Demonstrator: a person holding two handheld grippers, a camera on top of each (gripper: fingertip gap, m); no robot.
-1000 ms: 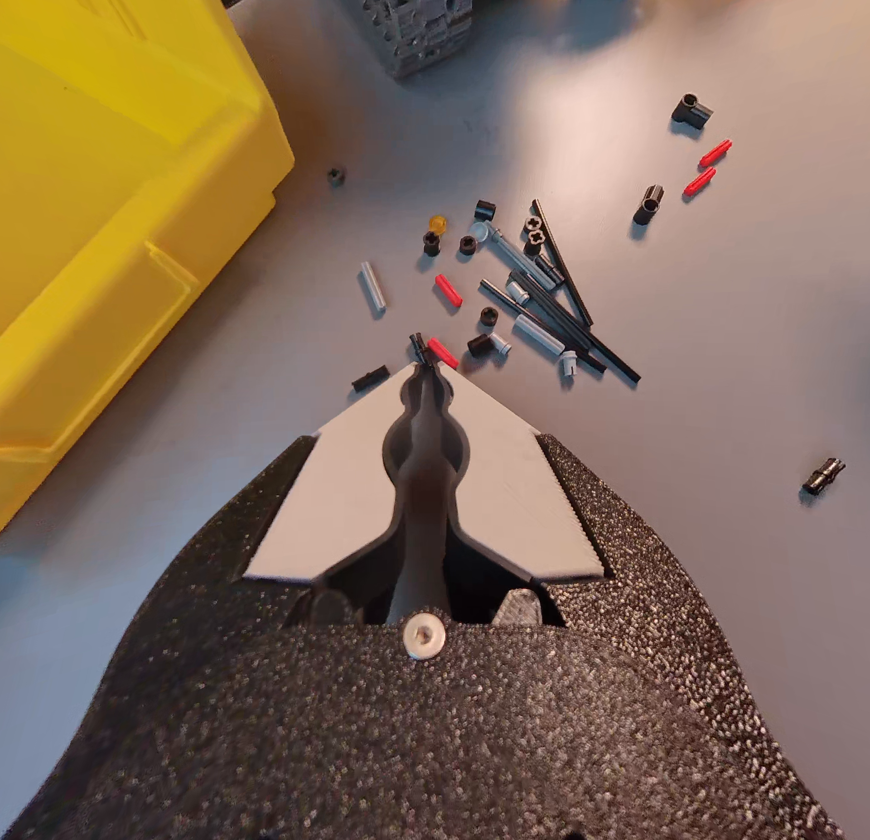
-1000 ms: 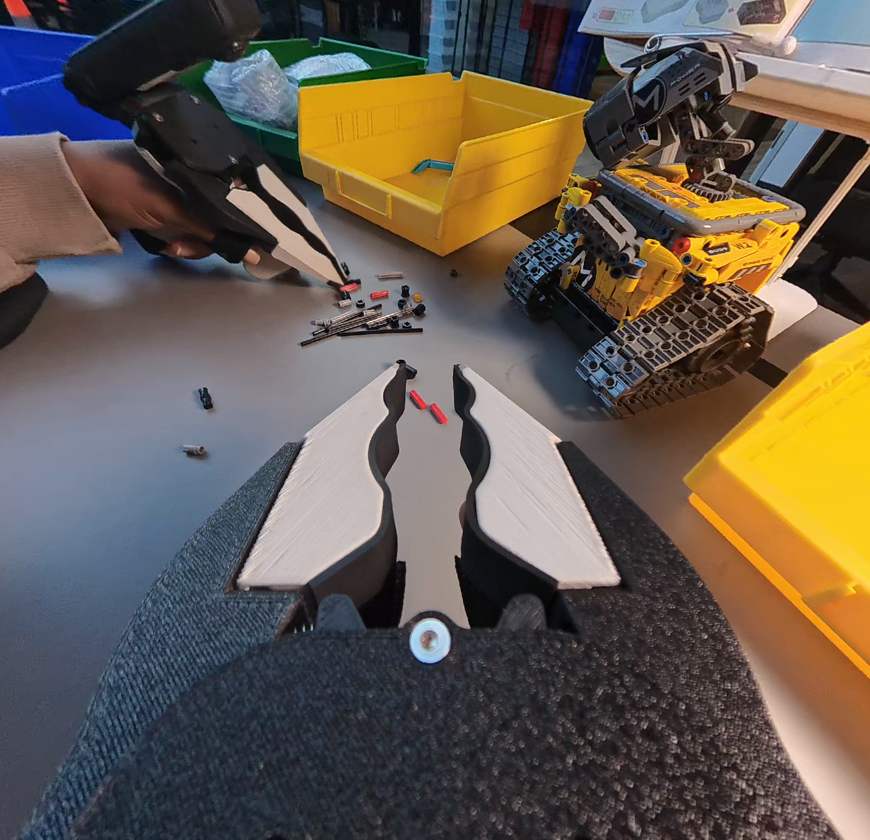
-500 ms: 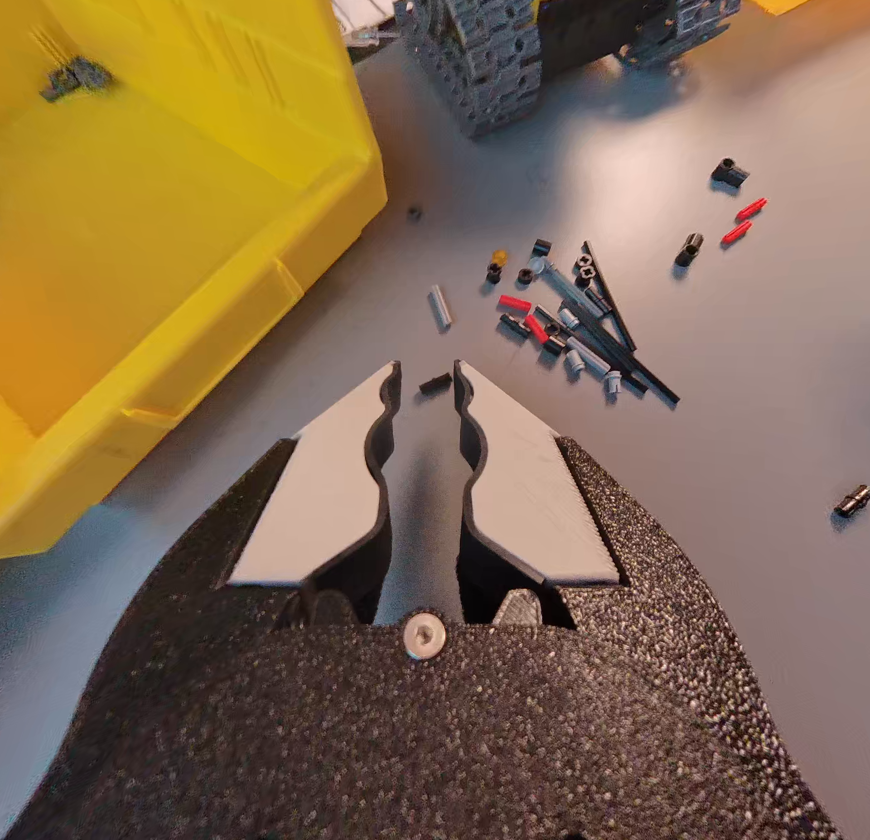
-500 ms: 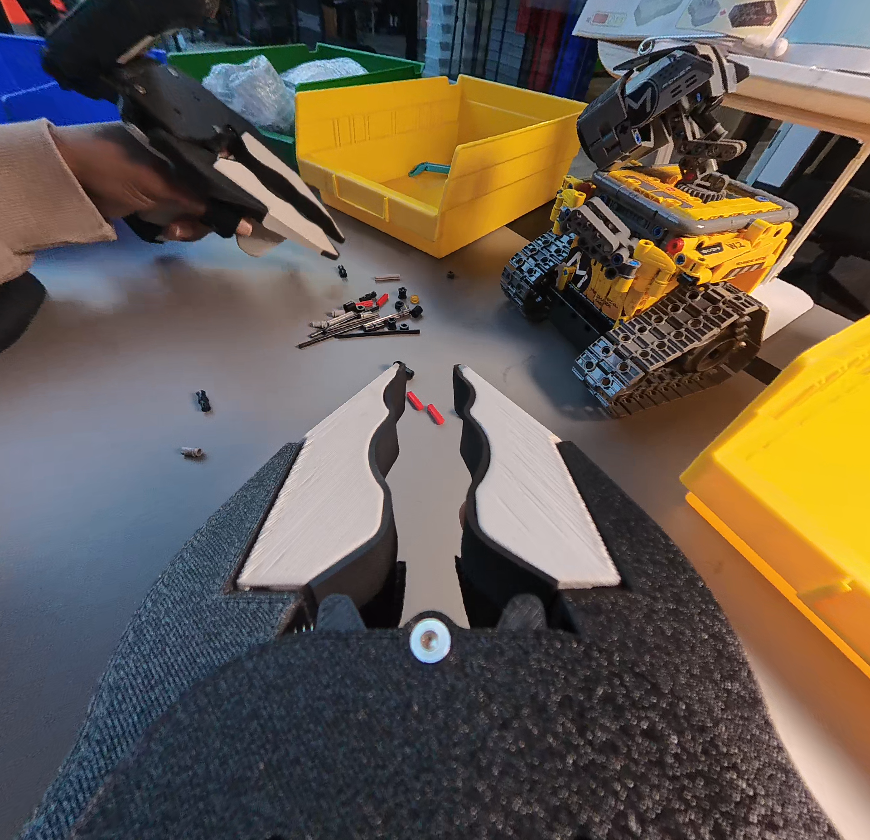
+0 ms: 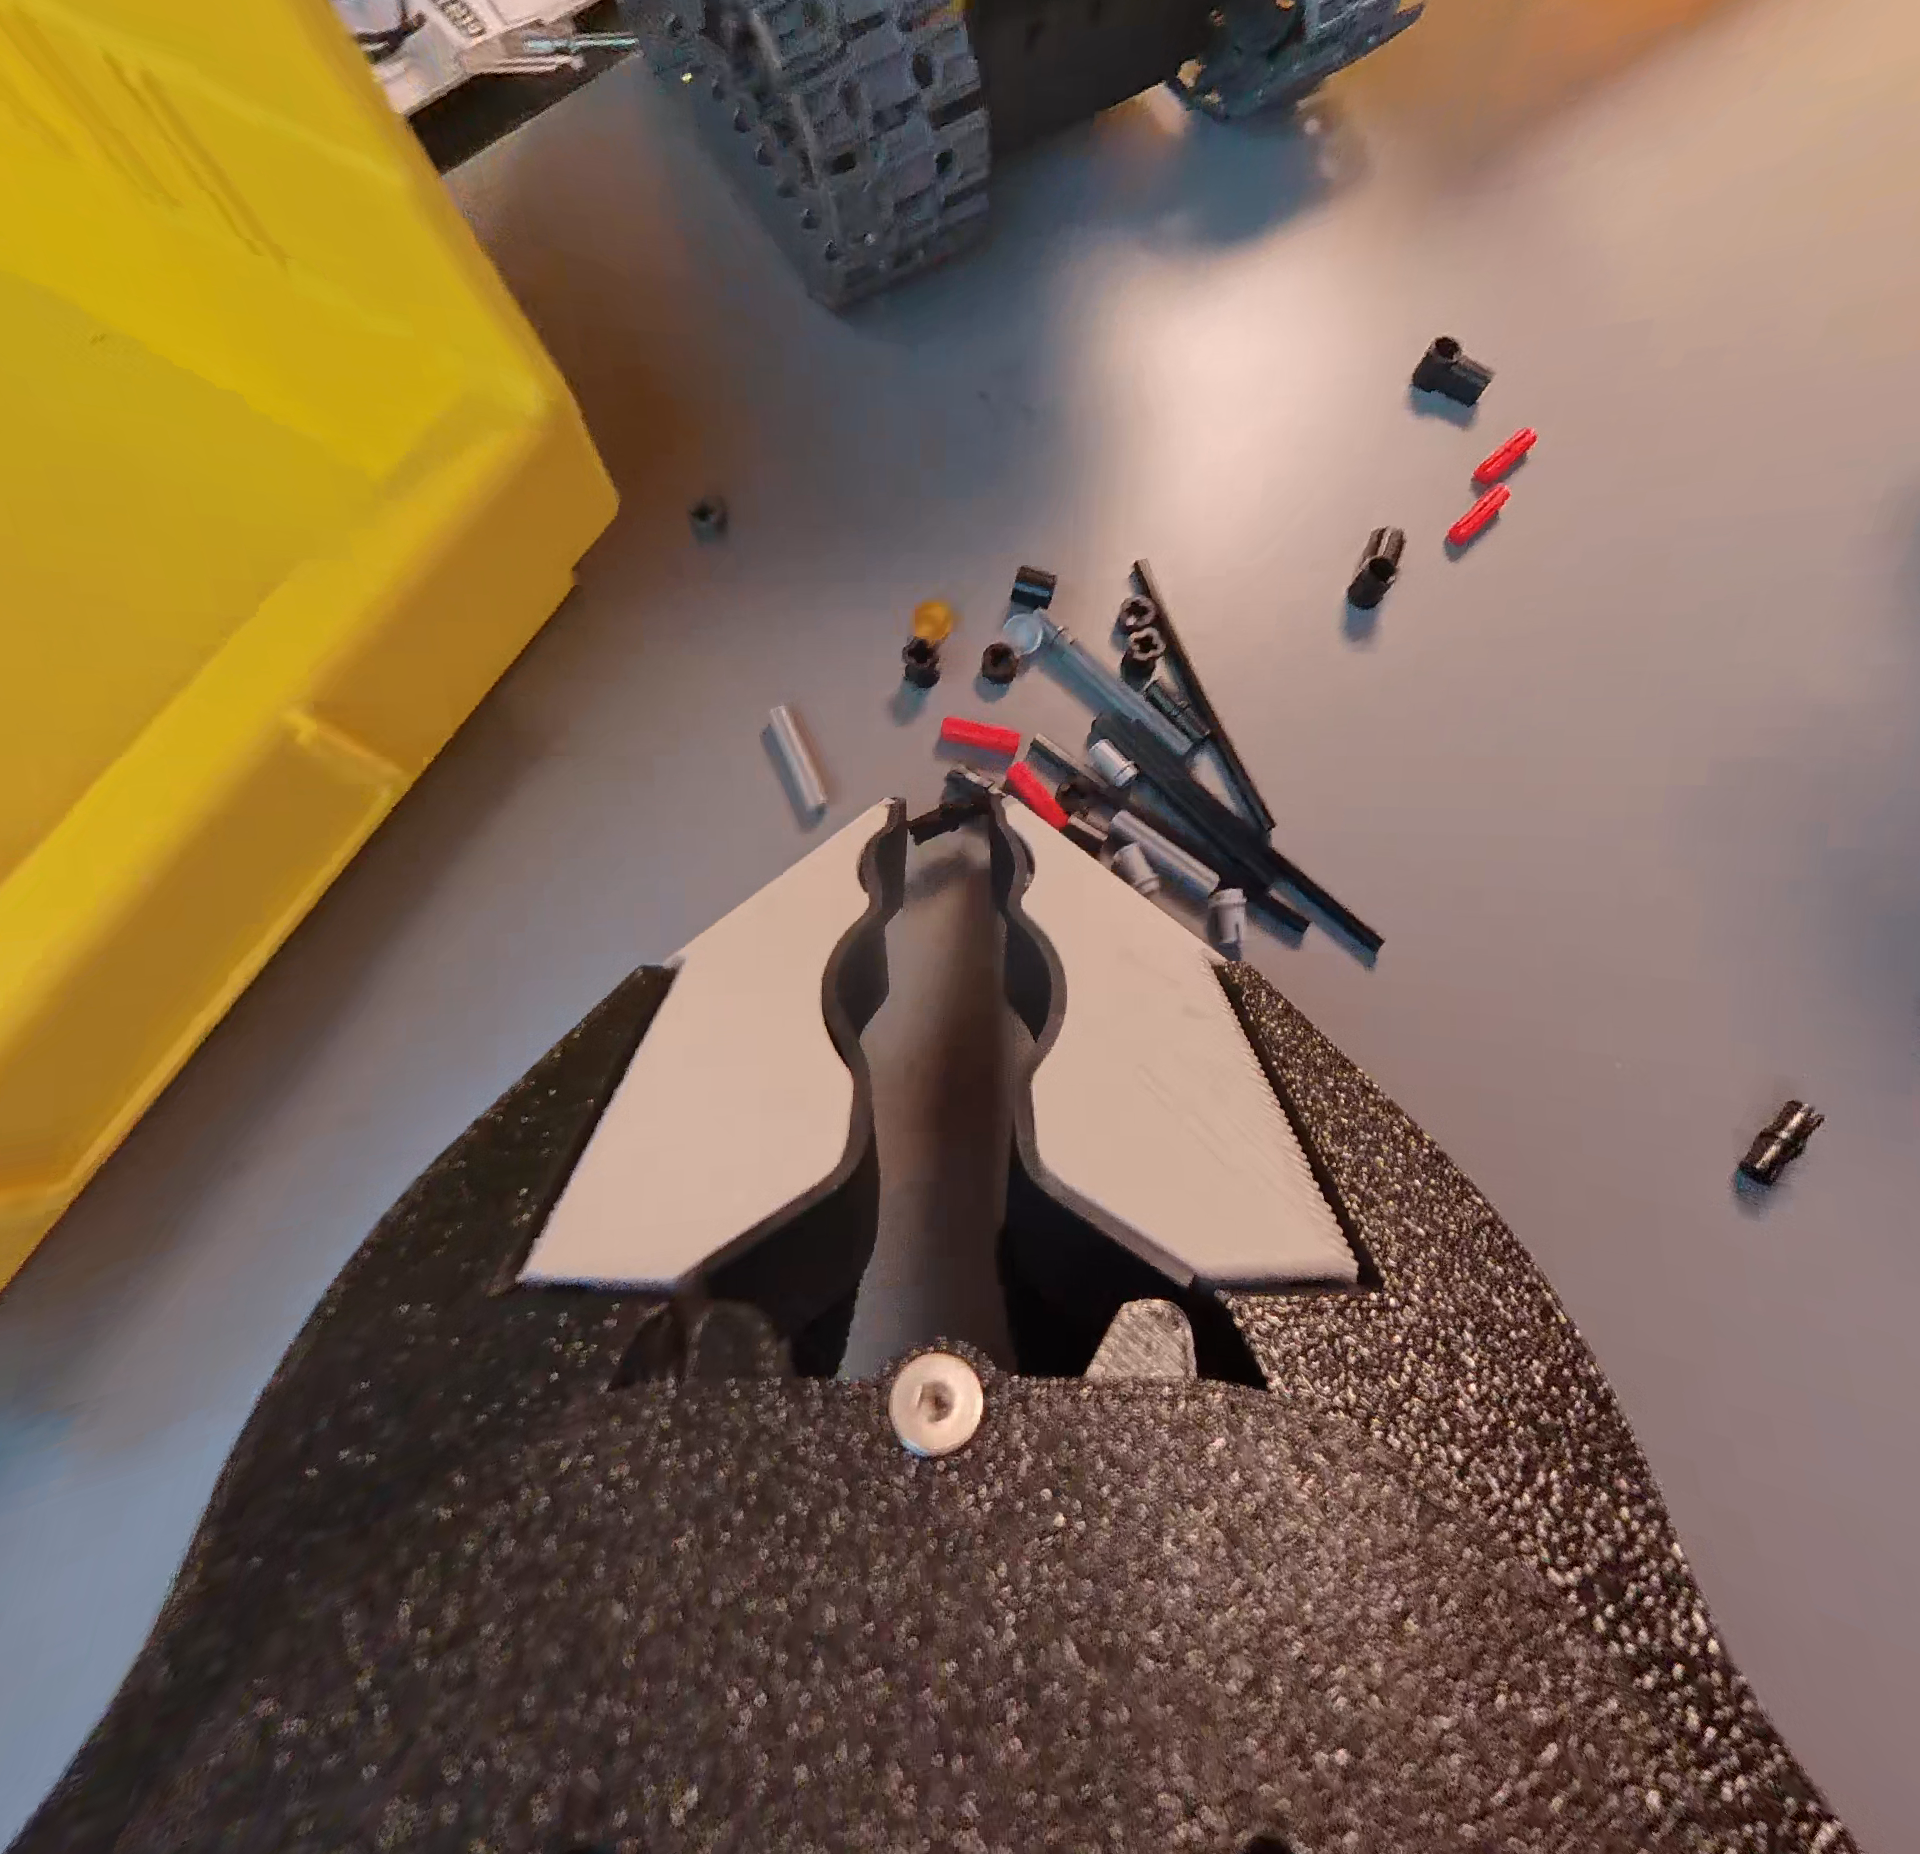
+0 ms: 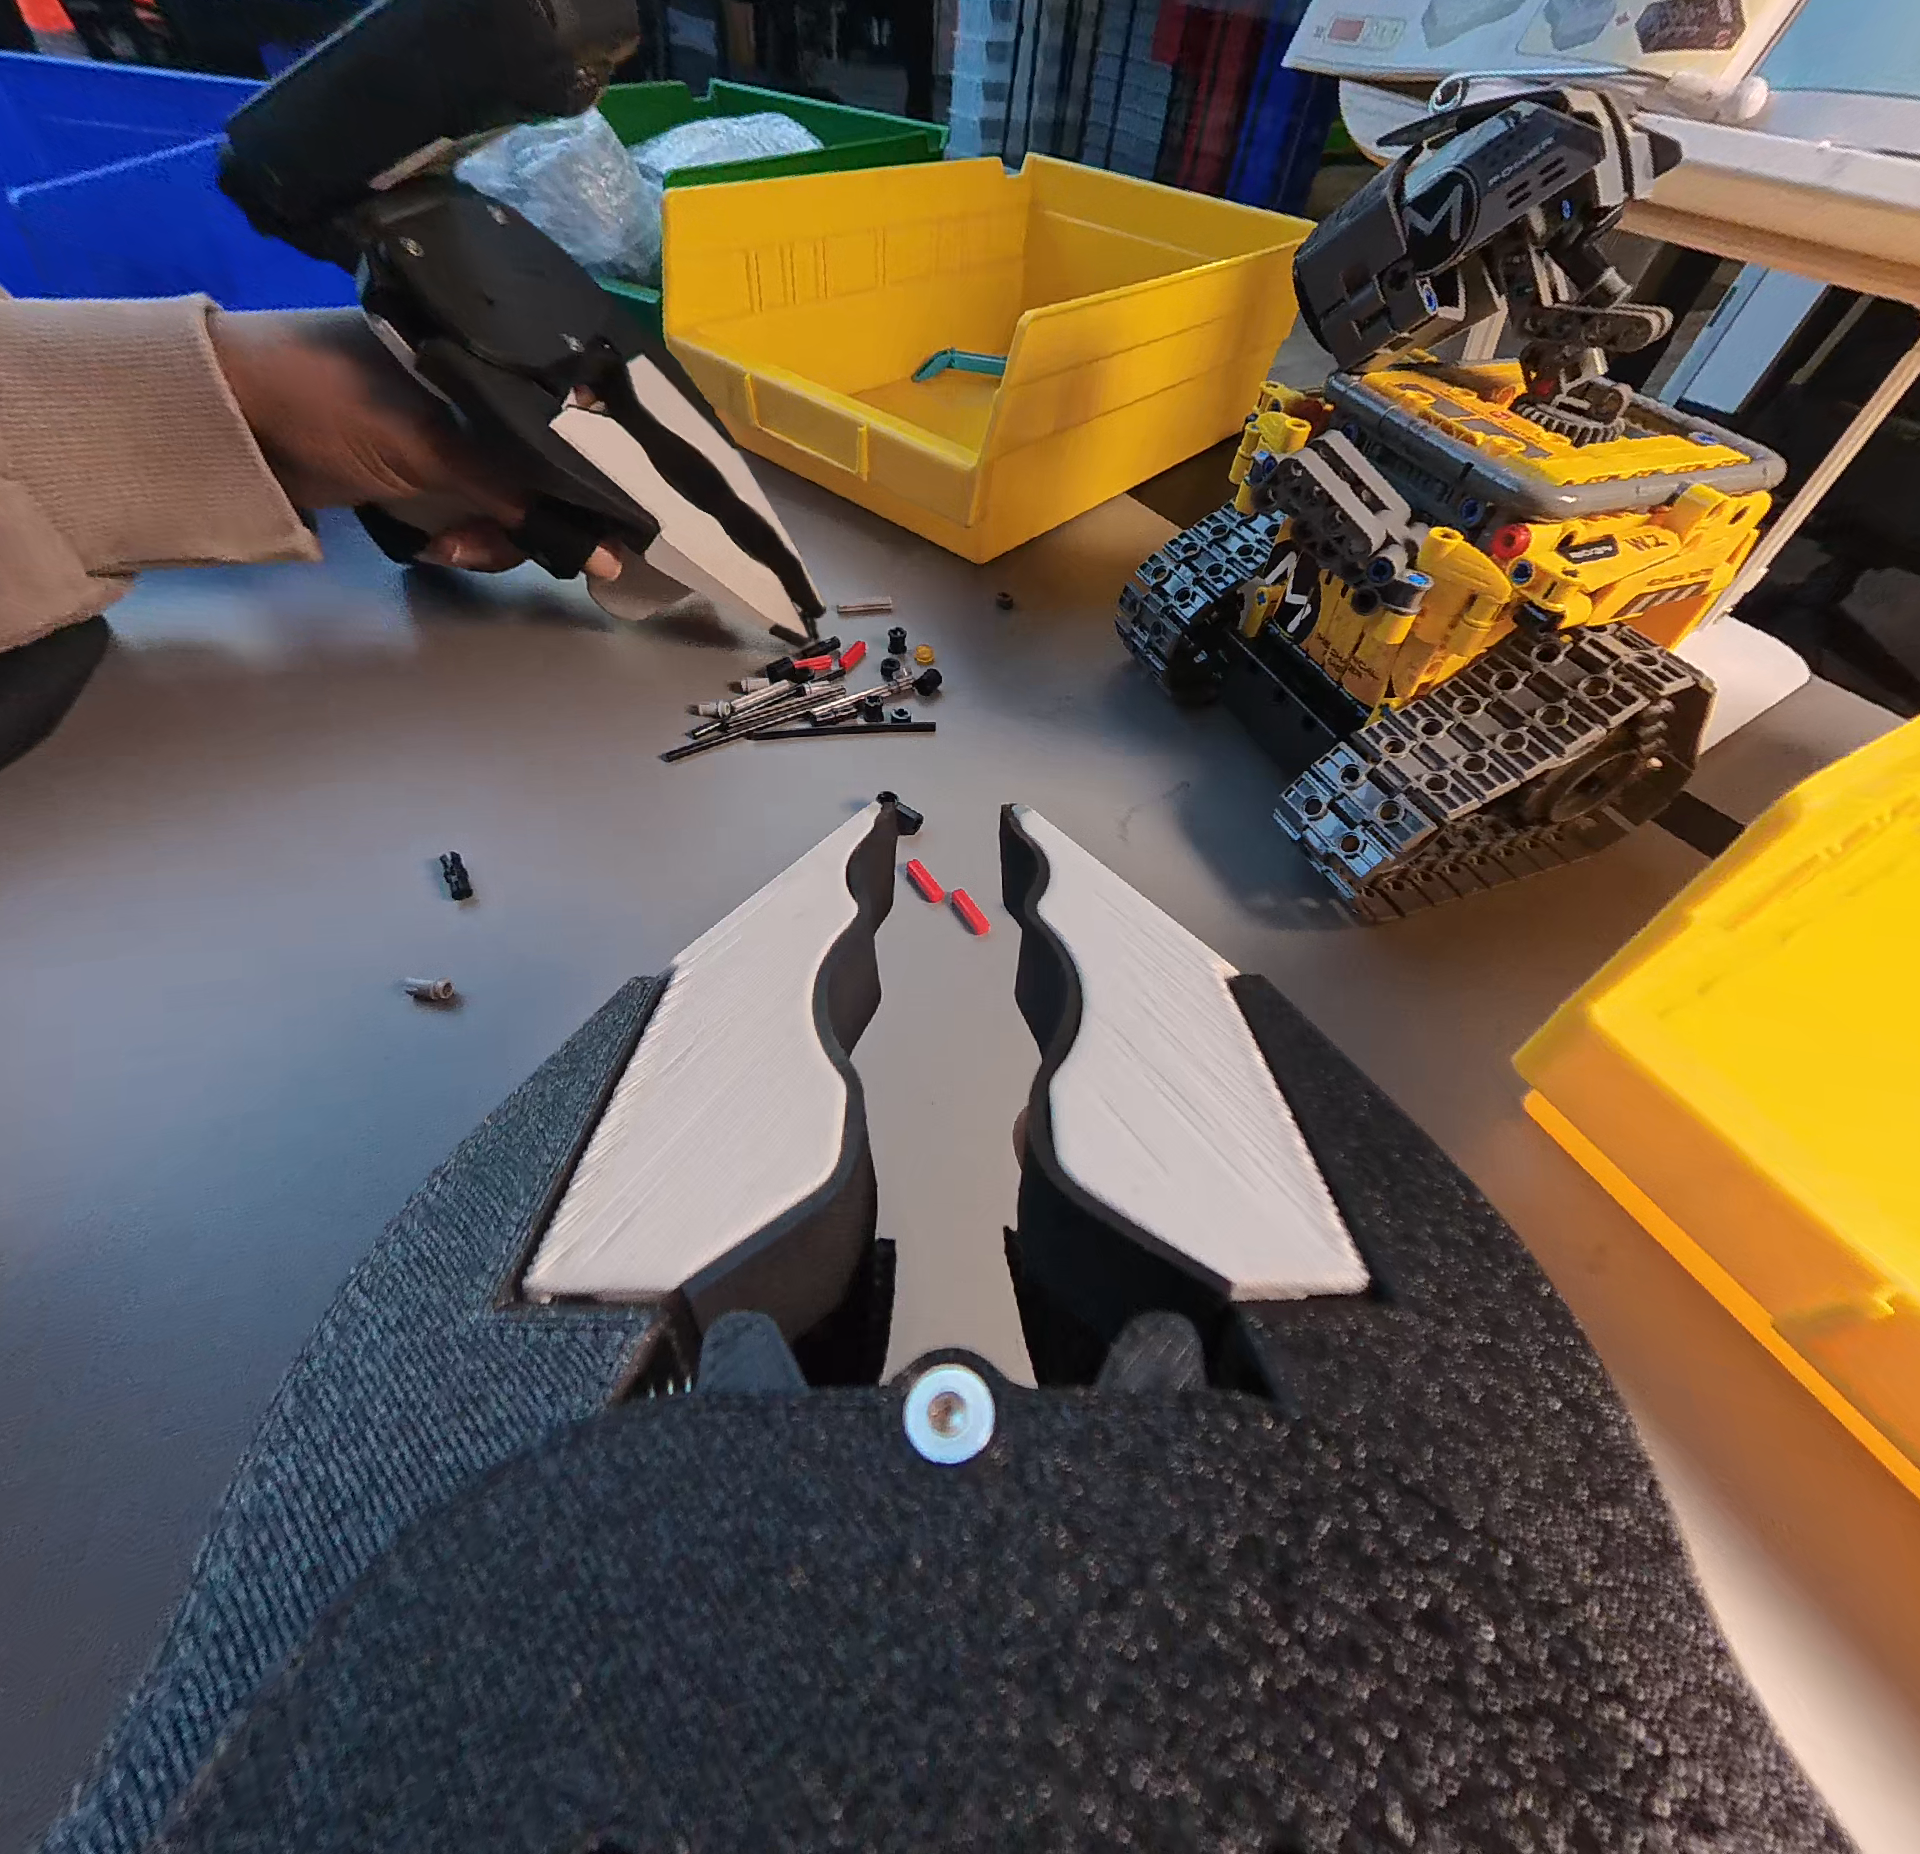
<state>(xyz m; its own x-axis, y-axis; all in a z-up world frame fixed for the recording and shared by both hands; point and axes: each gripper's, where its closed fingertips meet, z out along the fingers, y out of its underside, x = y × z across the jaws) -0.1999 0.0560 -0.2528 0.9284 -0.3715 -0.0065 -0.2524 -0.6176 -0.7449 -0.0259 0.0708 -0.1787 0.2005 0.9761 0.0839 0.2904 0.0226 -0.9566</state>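
My left gripper (image 5: 943,815) is low over the grey table, jaws narrowed but apart. A small black pin (image 5: 940,817) lies between its tips, almost spanning the gap. Just beyond is a heap of black axles, grey sleeves and red pins (image 5: 1164,765). The right wrist view shows this gripper (image 6: 805,625), held in a hand, with its tips down at the edge of the same heap (image 6: 821,698). My right gripper (image 6: 945,812) is open and empty above the table. Two red pins (image 6: 945,895) lie between its fingers, and a black connector (image 6: 902,815) sits by its left tip.
A yellow bin (image 5: 260,557) stands left of the left gripper; it holds a teal piece (image 6: 956,360). A yellow tracked brick robot (image 6: 1455,609) stands at the right, with another yellow bin (image 6: 1766,1077) nearer. Stray pins (image 6: 454,874) lie at the left. One gripper's finger ends stand about 20 cm off the other's.
The left gripper was shut at the heap, then lifted and opened, leaving a black pin on the table. It has now come back down and narrowed around that pin. The right gripper has stayed put.
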